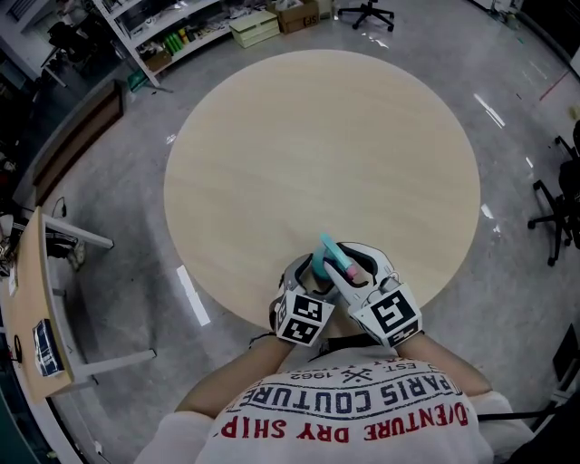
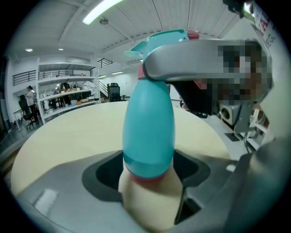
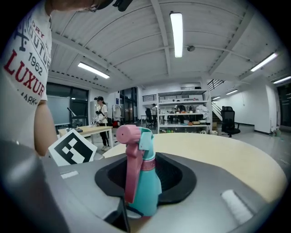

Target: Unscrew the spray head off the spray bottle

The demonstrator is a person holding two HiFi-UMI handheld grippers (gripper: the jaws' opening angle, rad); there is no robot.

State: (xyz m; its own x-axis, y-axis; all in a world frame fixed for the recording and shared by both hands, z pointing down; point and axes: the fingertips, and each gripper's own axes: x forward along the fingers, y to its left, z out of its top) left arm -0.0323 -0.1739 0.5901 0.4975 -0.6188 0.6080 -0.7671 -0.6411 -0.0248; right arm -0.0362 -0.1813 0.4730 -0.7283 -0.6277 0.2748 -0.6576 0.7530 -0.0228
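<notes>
A teal spray bottle [image 1: 328,249] with a pink-and-teal spray head [image 1: 350,267] hangs over the near edge of the round pale table [image 1: 317,154]. My left gripper [image 1: 311,274] is shut on the bottle's lower body [image 2: 149,132], which rises from between its jaws [image 2: 148,191]. My right gripper [image 1: 361,272] comes in from the right. One of its grey fingers [image 2: 195,54] lies across the spray head [image 2: 168,38]. In the right gripper view the pink trigger and teal cap [image 3: 136,150] stand between that gripper's jaws [image 3: 136,214], which are closed on the head.
The person's shirt and arms fill the bottom of the head view. Around the table are shelving [image 1: 172,36], an office chair [image 1: 367,14], another chair [image 1: 562,208] and a wooden desk [image 1: 27,308]. A person [image 3: 100,113] stands far back by a workbench.
</notes>
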